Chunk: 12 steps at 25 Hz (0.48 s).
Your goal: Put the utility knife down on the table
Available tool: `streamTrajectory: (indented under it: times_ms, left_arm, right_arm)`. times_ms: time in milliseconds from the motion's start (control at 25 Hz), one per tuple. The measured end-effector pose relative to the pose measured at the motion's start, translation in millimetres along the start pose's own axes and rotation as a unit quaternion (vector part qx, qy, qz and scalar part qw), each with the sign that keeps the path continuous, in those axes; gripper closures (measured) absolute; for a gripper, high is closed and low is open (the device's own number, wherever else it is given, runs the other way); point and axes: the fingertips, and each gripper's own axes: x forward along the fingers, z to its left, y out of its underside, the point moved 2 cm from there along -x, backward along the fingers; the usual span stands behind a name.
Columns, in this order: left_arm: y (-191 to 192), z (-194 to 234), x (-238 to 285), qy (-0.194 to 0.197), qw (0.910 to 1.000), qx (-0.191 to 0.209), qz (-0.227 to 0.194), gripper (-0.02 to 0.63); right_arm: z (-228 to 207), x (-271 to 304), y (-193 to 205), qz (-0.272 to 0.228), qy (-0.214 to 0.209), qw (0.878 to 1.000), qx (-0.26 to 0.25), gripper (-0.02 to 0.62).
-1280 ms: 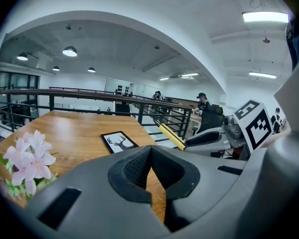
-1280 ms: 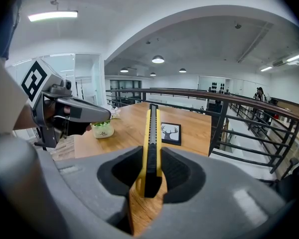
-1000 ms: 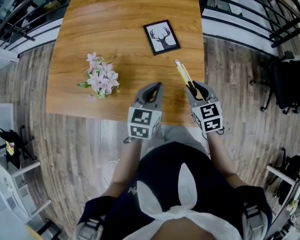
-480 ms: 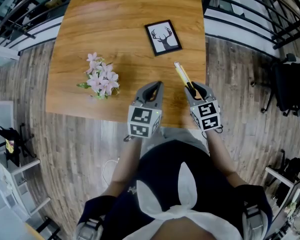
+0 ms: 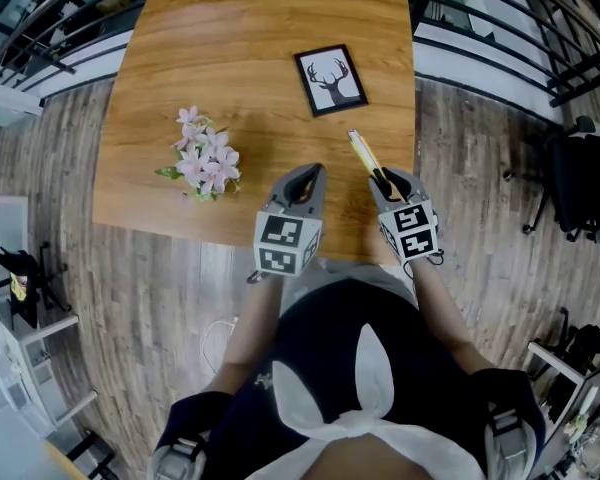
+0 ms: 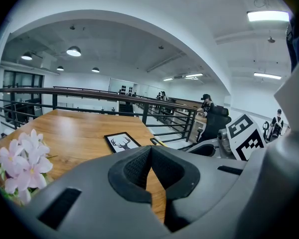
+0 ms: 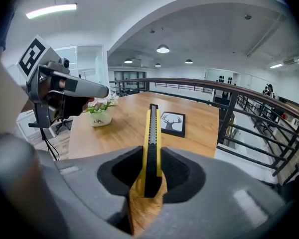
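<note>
Right gripper [image 5: 387, 180] holds the utility knife [image 5: 365, 155] by its tail end in the head view, jaws clamped on the yellow body; the far end points away from us over the table [image 5: 230, 58], close to its right edge and short of the deer picture [image 5: 331, 79]; whether the tip touches the wood we cannot tell. Left gripper [image 5: 305, 178] hangs just beside it, apart from the flowers [image 5: 206, 156].

Left gripper view — its jaws meet at the tips with nothing between them.

Right gripper view — the knife stands on edge between the pads, nose sloping down toward the tabletop. We judge the risk lies in letting go too high or too near that edge; set on its narrow side, the knife could topple, skid and drop to the floor.
</note>
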Motion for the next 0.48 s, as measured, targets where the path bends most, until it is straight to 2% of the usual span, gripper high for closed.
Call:
streamTrajectory:
  times_ms: [480]
  left_arm:
    - [8, 4, 8, -0.004, 0.9999, -0.008, 0.009, 0.589]
  right_arm:
    - [0, 15, 11, 0.017, -0.015, 1.0, -0.006, 0.482]
